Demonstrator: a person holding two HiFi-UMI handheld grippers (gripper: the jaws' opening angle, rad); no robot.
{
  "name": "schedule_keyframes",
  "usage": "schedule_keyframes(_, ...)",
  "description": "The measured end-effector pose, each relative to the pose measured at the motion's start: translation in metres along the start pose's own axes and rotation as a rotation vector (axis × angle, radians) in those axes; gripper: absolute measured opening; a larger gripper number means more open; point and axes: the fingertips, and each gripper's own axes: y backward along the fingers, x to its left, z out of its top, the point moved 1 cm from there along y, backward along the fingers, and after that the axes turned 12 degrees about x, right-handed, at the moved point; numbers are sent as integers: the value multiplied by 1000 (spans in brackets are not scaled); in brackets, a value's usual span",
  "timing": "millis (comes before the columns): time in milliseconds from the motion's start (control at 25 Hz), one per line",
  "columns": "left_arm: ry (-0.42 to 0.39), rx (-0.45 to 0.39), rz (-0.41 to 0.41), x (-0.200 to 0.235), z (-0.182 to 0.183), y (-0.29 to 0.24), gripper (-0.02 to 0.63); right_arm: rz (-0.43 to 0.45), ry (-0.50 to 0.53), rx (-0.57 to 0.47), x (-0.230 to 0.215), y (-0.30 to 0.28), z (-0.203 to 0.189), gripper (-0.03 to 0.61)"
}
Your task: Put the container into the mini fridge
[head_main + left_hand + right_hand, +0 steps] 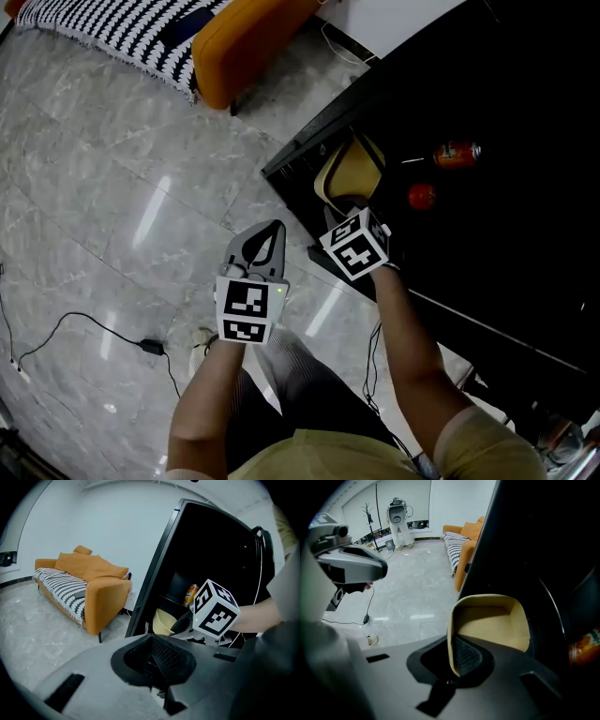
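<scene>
Right gripper (343, 214) is clenched on the left wall of the container (354, 174). In the right gripper view the beige rim is pinched between the jaws, with the open mouth turned toward the camera. Left gripper (266, 242) is clenched on nothing and held over the floor at 8 o'clock from the right one, well apart from the container.

The container is placed at the mouth of the mini fridge (525, 262), partly past the door edge. No view shows whether it is set on a shelf or held in the air.

Key relation: the container lies at 12 o'clock from the right jaws, and the dark fridge cavity continues at 1 to 2 o'clock beyond it. An orange can (457, 153) and a red round item (422, 196) are seen deeper in, at 2 o'clock, apart from the container.

Judged: the insert step is under way. A push forward along the jaw line is called for, keeping left of the can. Only the right gripper is placed for it.
</scene>
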Motion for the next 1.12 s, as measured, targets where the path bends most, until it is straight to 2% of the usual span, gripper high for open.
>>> schedule_keyframes(320, 8, -23, 10, 6, 9, -20, 21, -64, -3, -1, -19, -10, 5, 35)
schedule_keyframes(1120, 20, -39, 32, 22, 43, -67, 21, -183, -135, -5, -58, -26, 15, 37)
